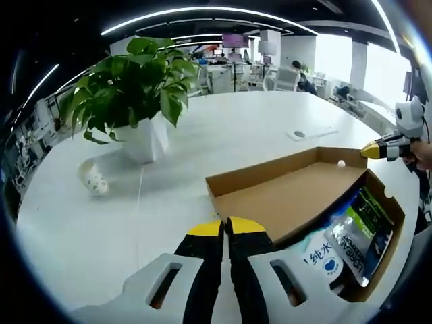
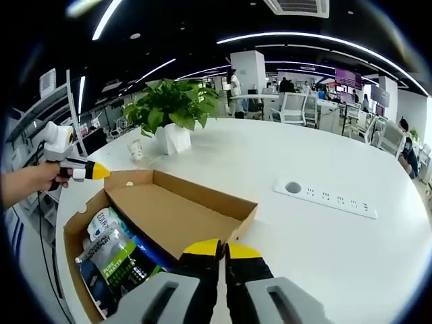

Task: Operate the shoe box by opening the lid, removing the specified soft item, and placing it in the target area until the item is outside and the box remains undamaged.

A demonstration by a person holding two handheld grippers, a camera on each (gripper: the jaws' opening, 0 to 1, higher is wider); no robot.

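- Left gripper [image 1: 225, 227]: jaws pressed together, holding nothing, just short of the open lid [image 1: 287, 196].
- Right gripper [image 2: 222, 250]: likewise closed and empty, at the lid's opposite edge.
- Beyond both, the shoe box [image 2: 73, 251] holds soft wipe packs [image 2: 118, 260]; probably light, squashy, slippery film, so pinch a pack's edge seam.

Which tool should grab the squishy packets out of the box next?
Probably the right tool: the packets lie just beside its shut tips in the open box. The left tool is by the far corner. Close call.
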